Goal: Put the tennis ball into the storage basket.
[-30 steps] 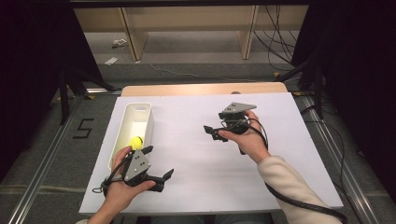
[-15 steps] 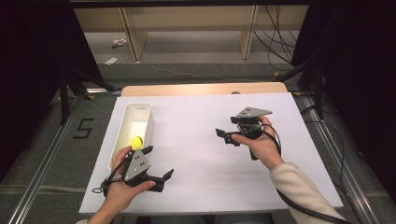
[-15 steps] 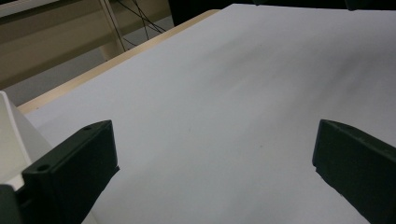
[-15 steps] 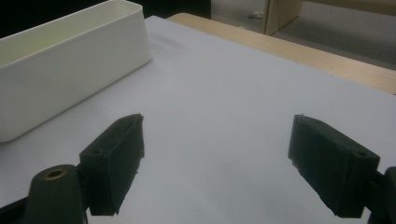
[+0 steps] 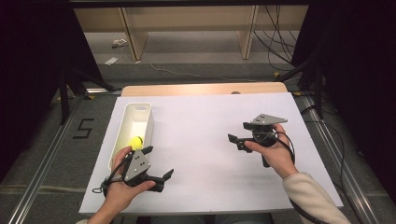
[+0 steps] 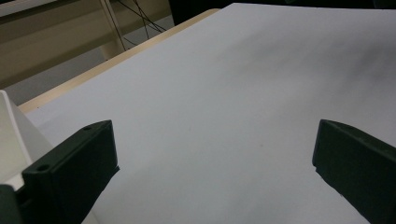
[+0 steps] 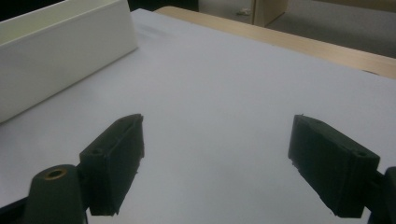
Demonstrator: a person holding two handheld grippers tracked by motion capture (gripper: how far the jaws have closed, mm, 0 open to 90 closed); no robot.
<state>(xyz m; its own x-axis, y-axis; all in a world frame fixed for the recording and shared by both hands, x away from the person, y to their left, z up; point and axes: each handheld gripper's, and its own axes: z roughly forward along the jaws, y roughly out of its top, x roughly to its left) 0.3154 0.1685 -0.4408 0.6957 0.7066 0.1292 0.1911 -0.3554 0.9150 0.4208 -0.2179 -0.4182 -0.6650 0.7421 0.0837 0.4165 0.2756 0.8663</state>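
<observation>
Two black jaws of the left gripper (image 6: 212, 177) rising from the bottom edge, spread wide apart with nothing between them but bare white table sheet (image 6: 224, 102). At the left edge, just beside and partly behind the left-hand jaw, a slanting corner of the white tray (image 6: 16, 135). Farther off, past the sheet's far border, a strip of pale wooden table edge (image 6: 116, 56), then grey floor, a light wooden furniture leg (image 6: 112, 25) and dark cables (image 6: 140, 18) trailing behind it.

A wooden table (image 5: 205, 88) carries a white sheet (image 5: 210, 154) covering nearly all of it (a bare strip shows at the far edge). A long white bin (image 5: 145, 122) stands on the sheet's left side, with a yellow ball (image 5: 136, 141) inside
</observation>
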